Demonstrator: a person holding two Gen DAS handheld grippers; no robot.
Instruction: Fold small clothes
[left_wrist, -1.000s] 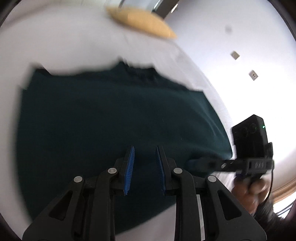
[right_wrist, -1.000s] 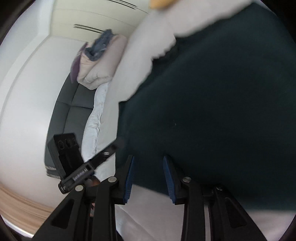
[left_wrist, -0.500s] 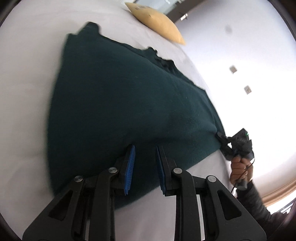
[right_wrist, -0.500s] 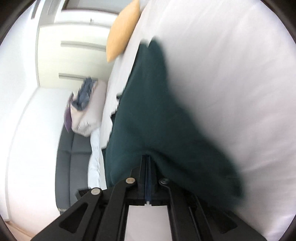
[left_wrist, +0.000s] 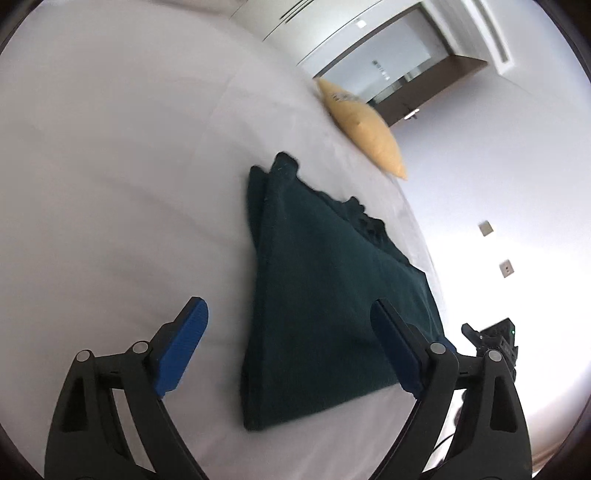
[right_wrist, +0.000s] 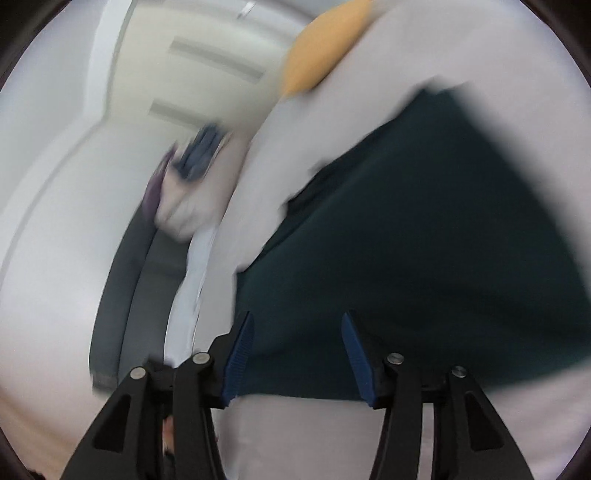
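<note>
Your left gripper (left_wrist: 288, 343) is released, its blue pads spread wide after just opening. The near end of the shirt (left_wrist: 325, 295) shows between them, but neither pad presses on it; the left pad hangs over bare sheet and the right pad over the shirt's right part.

Your right gripper (right_wrist: 297, 354) has also just been opening and stands released. Its pads straddle the shirt's (right_wrist: 424, 258) near hem without pinching it. That view is blurred, so you cannot tell whether the pads brush the cloth.

The shirt, dark green, lies folded lengthwise on the white bed (left_wrist: 110, 184), a long strip running away from you, with a doubled edge along its left side and a rumpled far right edge. In the left view your right gripper shows small just past the shirt's near right corner.

Beyond the shirt's far end, a yellow pillow (left_wrist: 365, 129) rests at the bed's edge. In the right view, a grey sofa (right_wrist: 129, 280) with a heap of clothes (right_wrist: 184, 184) stands off to the left of the bed.
</note>
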